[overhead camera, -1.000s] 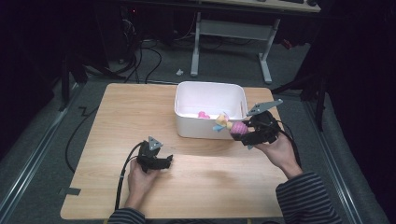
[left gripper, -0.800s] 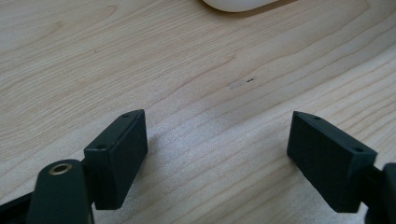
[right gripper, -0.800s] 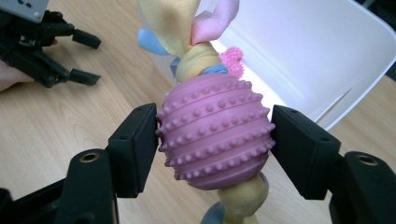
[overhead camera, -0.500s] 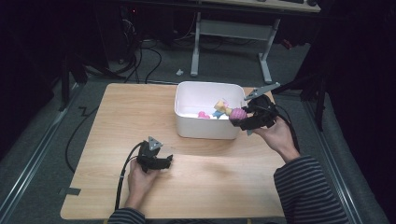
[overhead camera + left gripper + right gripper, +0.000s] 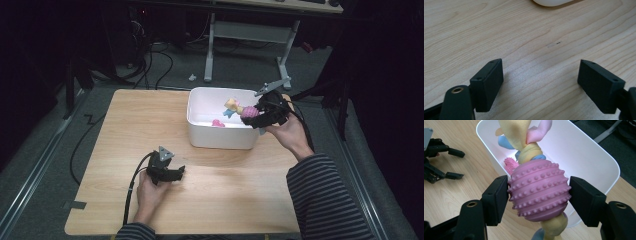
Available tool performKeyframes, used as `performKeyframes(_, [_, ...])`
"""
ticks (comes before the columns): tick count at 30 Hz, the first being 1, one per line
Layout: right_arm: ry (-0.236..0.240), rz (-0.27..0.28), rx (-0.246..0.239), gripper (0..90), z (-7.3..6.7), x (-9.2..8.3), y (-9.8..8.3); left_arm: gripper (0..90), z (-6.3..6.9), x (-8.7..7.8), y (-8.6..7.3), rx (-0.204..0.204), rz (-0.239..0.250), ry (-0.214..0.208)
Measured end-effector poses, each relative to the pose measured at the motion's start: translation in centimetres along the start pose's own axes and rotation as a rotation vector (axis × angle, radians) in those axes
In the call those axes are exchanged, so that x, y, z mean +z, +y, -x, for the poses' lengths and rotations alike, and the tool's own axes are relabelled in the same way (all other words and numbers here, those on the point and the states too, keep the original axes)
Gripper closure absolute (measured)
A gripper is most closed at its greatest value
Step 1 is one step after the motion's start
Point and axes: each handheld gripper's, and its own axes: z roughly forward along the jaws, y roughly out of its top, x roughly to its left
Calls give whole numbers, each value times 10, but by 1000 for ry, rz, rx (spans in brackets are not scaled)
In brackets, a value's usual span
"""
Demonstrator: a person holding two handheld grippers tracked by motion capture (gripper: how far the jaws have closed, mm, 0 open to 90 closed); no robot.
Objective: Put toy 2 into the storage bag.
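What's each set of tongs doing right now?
Left tongs: open, nothing between them, over the table.
Right tongs: shut on the pink knobbly ball toy, at the white bin.

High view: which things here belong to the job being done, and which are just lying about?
Part of the job:
- pink knobbly rubber ball on a knotted yellow, blue and pink cloth rope, clamped in the right gripper
- white plastic bin
- small pink spiky toy inside it

Just about:
- left gripper, jaws open over the wooden table
- black cables on the floor
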Motion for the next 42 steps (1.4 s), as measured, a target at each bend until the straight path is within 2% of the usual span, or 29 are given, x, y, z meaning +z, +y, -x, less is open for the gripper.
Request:
performKeyframes(7, [-5,-14,-12,340,2,10,13,211,0,0,0,-1,1,0])
performKeyframes(18, [-10,-63,-32,339,4,39,31,213,0,0,0,1,0,2])
performKeyframes(30, [25,-127,-58,336,-4,66,35,216,0,0,0,-2,0,1])
performKeyframes(42, [53,-157,-69,332,-11,77,34,217,-1,0,0,-2,0,1])
